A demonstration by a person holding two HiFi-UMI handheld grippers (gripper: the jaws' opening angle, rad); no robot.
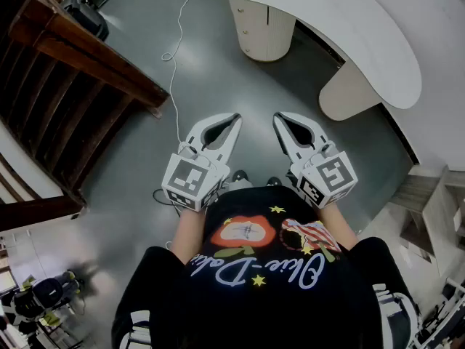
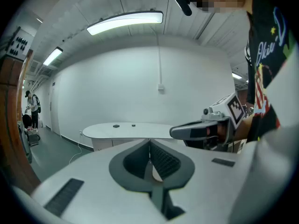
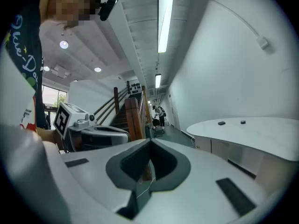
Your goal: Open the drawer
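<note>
My left gripper and right gripper are held side by side in front of the person's chest, above the grey floor. Both are shut with nothing between their jaws. In the left gripper view the jaws meet at the tip, and the right gripper shows beside them. The right gripper view shows its own jaws closed and the left gripper alongside. Ahead stands a curved white desk with a pale cabinet under it. I cannot make out a drawer front clearly.
A dark wooden stair railing runs along the left. A thin white cable trails over the floor toward the desk. Two small dark items lie on the desk top. A person stands far off down the corridor. Shelving is at the right edge.
</note>
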